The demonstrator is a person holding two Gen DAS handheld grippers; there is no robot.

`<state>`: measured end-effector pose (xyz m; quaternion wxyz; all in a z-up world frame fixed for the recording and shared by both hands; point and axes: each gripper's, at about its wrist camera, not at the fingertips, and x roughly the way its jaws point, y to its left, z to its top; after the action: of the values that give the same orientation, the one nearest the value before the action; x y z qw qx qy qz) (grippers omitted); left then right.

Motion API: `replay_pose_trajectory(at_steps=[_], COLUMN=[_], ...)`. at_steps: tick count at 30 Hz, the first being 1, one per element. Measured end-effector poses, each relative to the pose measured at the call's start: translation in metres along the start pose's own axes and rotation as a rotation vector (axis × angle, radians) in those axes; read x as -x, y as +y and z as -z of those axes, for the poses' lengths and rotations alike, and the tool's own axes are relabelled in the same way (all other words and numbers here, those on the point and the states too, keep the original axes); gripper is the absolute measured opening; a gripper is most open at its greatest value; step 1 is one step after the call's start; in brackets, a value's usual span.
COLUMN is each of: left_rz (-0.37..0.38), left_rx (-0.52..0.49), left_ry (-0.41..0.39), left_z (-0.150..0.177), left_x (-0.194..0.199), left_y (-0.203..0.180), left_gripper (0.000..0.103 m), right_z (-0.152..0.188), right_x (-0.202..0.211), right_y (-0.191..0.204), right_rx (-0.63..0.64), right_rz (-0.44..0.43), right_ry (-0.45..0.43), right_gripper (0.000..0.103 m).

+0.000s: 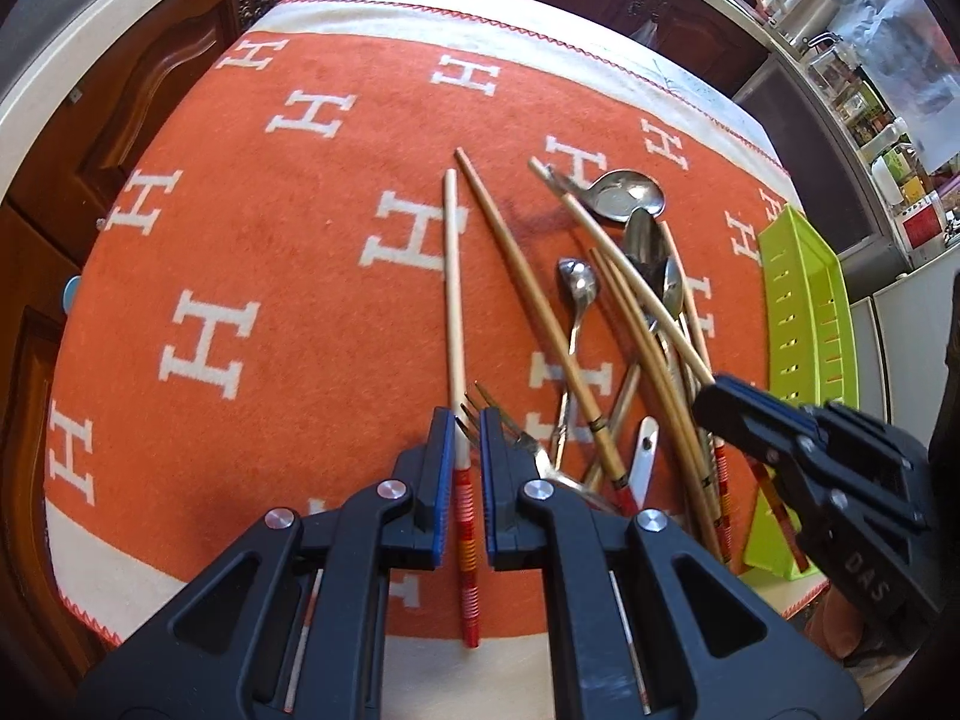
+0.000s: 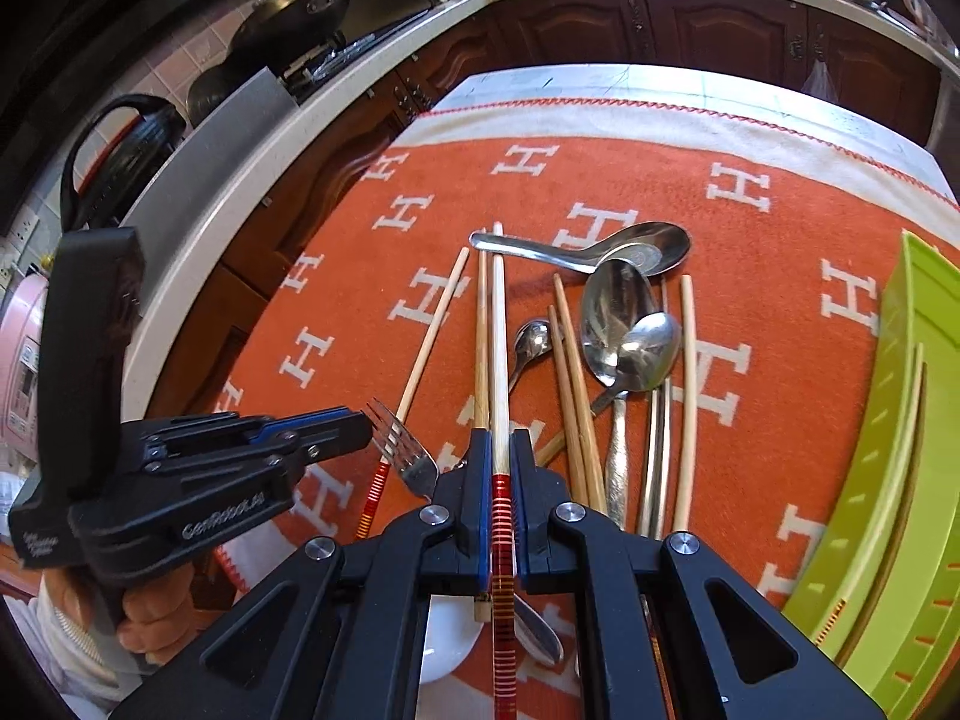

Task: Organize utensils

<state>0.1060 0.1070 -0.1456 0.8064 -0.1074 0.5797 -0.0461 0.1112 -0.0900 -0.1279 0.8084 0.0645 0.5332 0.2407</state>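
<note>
On the orange cloth lies a loose pile of bamboo chopsticks, metal spoons and a fork. My right gripper is shut on one red-banded chopstick, held just above the pile where the bamboo meets the bands. In the left wrist view the right gripper is over the pile's right side. My left gripper is shut. Another red-banded chopstick shows in the slit between its pads without filling it. It seems to lie on the cloth beneath. The fork's tines are right beside the left gripper's tip.
A green slotted tray stands at the cloth's right edge with one chopstick in it. A white ceramic spoon lies near the front edge. Dark wooden cabinets and a counter with pans surround the table. A hand holds the left gripper.
</note>
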Motion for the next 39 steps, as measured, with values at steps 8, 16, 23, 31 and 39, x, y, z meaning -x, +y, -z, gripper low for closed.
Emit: replay_pose_trajectory(at_steps=[8, 16, 23, 31, 39], left_rz=[0.043, 0.022, 0.044, 0.029, -0.003], left_rx=[0.014, 0.042, 0.067, 0.043, 0.046], left_ry=[0.031, -0.018, -0.015, 0.038, 0.089], left_z=[-0.019, -0.036, -0.050, -0.062, -0.062], left_x=[-0.019, -0.007, -0.007, -0.032, -0.058], left_y=[-0.015, -0.009, -0.008, -0.032, -0.040], left_gripper=[0.004, 0.004, 0.004, 0.004, 0.004], right_z=[0.007, 0.015, 0.025, 0.030, 0.032], right_x=[0.021, 0.032, 0.054, 0.070, 0.072], right_y=[-0.008, -0.010, -0.032, -0.059, -0.070], right_rx=[-0.009, -0.016, -0.090, -0.165, -0.200], right_rz=[-0.044, -0.063, -0.044, -0.021, -0.019], right_ry=[-0.022, -0.029, -0.076, -0.108, -0.114], right_gripper=[0.006, 0.006, 0.005, 0.005, 0.005])
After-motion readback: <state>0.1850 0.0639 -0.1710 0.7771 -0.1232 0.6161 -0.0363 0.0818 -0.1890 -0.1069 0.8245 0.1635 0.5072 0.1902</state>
